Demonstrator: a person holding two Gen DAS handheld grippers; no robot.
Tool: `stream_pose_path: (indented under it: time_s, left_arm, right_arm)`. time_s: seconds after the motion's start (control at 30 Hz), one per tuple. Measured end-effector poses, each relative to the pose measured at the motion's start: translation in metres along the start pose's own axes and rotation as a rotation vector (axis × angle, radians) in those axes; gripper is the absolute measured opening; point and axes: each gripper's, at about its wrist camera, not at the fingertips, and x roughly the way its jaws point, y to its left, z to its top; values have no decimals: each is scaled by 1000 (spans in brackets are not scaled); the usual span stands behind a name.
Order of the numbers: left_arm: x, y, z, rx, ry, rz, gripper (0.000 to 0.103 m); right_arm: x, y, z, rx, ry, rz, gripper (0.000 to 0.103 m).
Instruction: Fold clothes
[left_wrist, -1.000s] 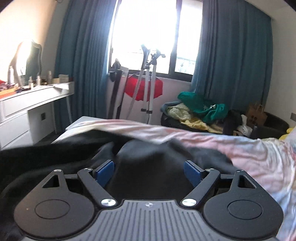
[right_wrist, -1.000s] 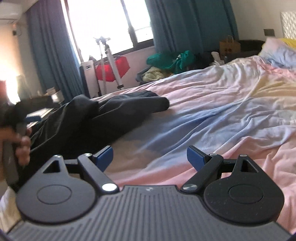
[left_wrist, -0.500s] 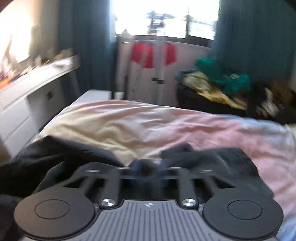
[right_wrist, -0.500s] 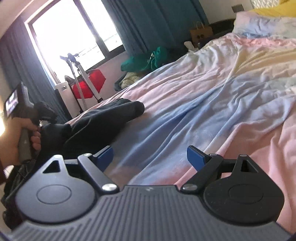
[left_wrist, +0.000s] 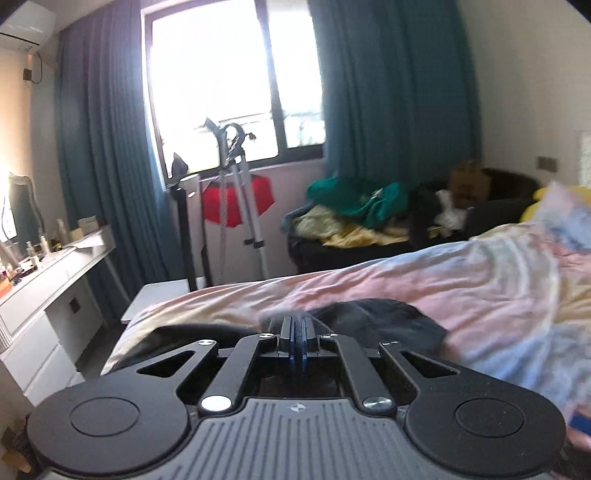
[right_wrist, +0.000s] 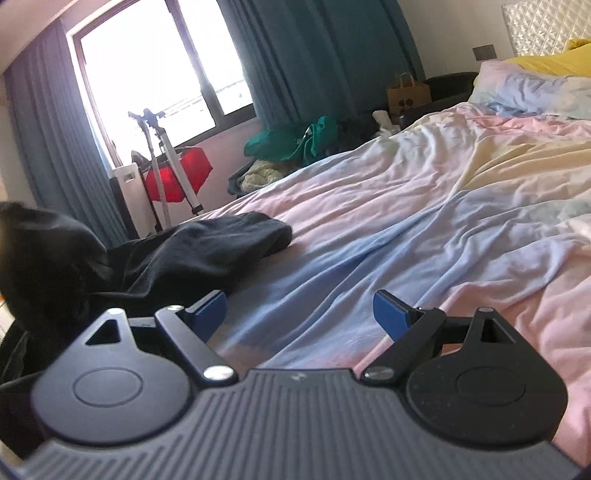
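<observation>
My left claw (left_wrist: 295, 332) is pinched right down, its blue pads pressed flat together. Blurred dark cloth is bunched at their tips, so I take it that I have a thin edge of the black garment (left_wrist: 373, 321) nipped between them. The blur means I can't swear to how much cloth is caught. The garment lies at the foot of the bed (left_wrist: 461, 280), on the side nearest the window. One end stretches flat across the pink and blue cover and the other rises in a dark hump toward my left claw. That hump is most likely what hangs off my pinch, since lifting an edge clear of the bed is how I would carry it over for a fold. My right claw (right_wrist: 299, 314) is spread wide with nothing between its pads, hovering low above the bed's cover just beside the garment's near edge and aimed up the bed toward the pillows. I hold it open and close in so it can pin the cloth or take a second corner. One claw alone would let the cloth swing and crumple. The middle of the bed is bare cover, which gives me room to lay the fold down.
</observation>
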Motion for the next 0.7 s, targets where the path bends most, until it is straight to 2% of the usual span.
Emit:
stream_pose_path:
  time_s: [0.13,0.23,0.3,0.4,0.57,0.63,0.7]
  left_arm:
    - [-48,7,-58,-37,85,-12,3]
    - [-59,8,-113,-40,180,-18,3]
    - [-59,10,-140,-93,218,-15,3]
    - [-57,14,-166,-170,217,-11,4]
    - [-52,20,-174,-277,164,-16,4]
    - [-52,27,-178,-326,145,-32,5]
    - [-51,31,-181,-355,129,-41,5]
  right_arm:
    - [-12,1,2,-16,12,5,88]
    - [-23,7,3,-39,5,25,88]
    - [-30,13,2,-63,2,55,88]
    - [-37,21,-1,-74,33,138,88]
    - [-41,35,-6,-34,132,328,87]
    - [-33,44,-4,-10,179,367,78]
    - [-15,54,3,16,217,392,77]
